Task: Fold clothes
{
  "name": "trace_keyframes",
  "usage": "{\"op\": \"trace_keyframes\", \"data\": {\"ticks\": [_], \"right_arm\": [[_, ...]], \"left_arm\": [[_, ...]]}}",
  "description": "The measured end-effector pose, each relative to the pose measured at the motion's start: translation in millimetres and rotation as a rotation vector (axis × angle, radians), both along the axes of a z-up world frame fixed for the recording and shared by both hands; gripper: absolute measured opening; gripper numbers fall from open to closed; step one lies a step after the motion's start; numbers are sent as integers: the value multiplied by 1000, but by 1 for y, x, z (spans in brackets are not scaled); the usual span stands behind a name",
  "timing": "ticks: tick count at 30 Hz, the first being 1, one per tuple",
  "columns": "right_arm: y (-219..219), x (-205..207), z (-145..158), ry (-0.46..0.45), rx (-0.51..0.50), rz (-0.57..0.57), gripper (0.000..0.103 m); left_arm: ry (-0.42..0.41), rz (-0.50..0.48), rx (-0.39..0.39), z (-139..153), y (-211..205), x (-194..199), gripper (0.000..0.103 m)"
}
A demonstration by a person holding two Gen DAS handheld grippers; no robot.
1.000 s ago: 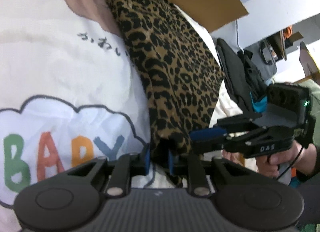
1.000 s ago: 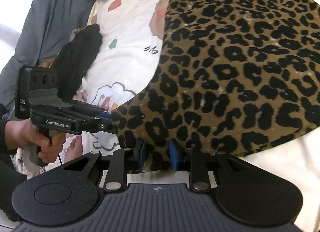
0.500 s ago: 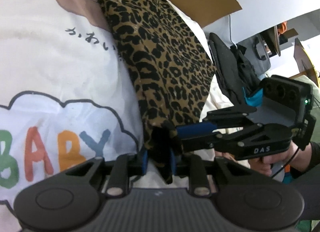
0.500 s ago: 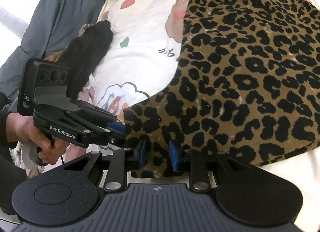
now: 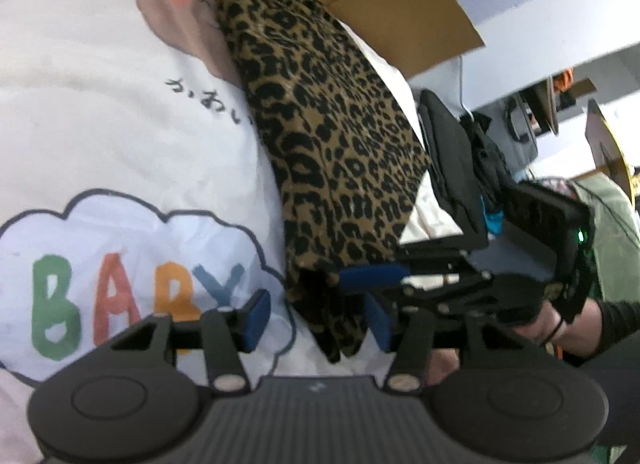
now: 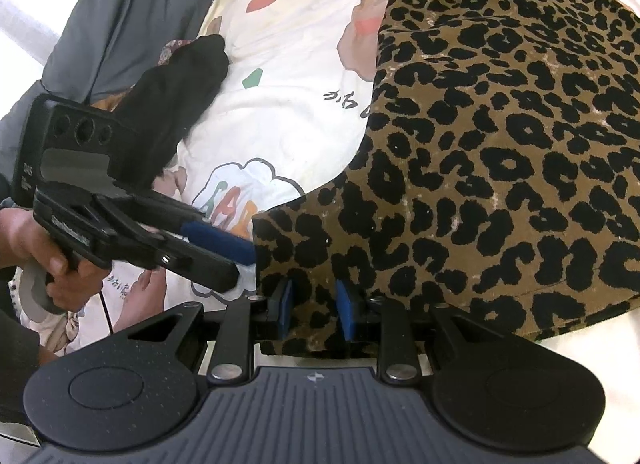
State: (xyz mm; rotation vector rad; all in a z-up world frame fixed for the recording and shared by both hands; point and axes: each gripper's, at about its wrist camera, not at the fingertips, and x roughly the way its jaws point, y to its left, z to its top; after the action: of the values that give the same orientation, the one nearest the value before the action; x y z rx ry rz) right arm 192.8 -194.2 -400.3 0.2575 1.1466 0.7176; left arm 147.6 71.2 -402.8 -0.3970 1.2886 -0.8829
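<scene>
Left wrist view: left gripper [image 5: 316, 314] just opened wide, pads clear of the leopard-print garment [image 5: 332, 151] corner hanging between them, likely to let go. Right gripper [image 6: 312, 314] clamped narrow on the neighbouring corner, probably anchoring the fold. Ahead, garment spread over the printed sheet [image 5: 100, 115].

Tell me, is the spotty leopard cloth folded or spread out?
Folded: the leopard cloth lies doubled, layered edges stacked at its near corner.

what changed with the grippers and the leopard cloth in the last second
The left gripper has just been opening, letting go of the leopard-print garment, whose corner now hangs loose between its pads. The right gripper stays clamped on the near edge; the garment has barely shifted.
</scene>
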Motion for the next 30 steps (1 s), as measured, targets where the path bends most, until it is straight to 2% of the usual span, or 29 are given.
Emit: {"op": "trace_keyframes", "data": {"ticks": [7,10,12,13,14,17,21,22,23,26,28,30], "right_arm": [[3,-1,1,-16,-20,24,28],[4,-1,2,-13,-28,44,28],[2,1,1,4,-19,33,28],[1,0,0,9,-14,24,28],[1,0,0,6,-15,24,28],[3,-1,1,-10,-19,32,28],[-11,-4,12,-32,28,-1,28],[-17,-5,14,-41,36,-20,28],[-23,-4,16,-45,40,-42,28],[-41,-2,20,-56,50,-110,28],[-53,1,19,-57,38,-162,28],[-63,4,16,-54,16,-215,27]], "left_arm": [[35,38,-46,-12,-13,14,55],[65,43,-75,-17,-22,15,51],[93,53,-71,-22,-25,15,37],[108,58,-70,-24,-25,14,19],[118,64,-66,-26,-24,13,6],[115,83,-49,-26,-17,11,6],[126,108,-47,-26,-8,11,6],[134,114,-49,-26,-7,11,8],[141,119,-43,-27,-8,10,18],[163,126,-59,-32,-10,7,31],[170,126,-70,-33,-13,5,37],[178,133,-80,-34,-15,4,38]]}}
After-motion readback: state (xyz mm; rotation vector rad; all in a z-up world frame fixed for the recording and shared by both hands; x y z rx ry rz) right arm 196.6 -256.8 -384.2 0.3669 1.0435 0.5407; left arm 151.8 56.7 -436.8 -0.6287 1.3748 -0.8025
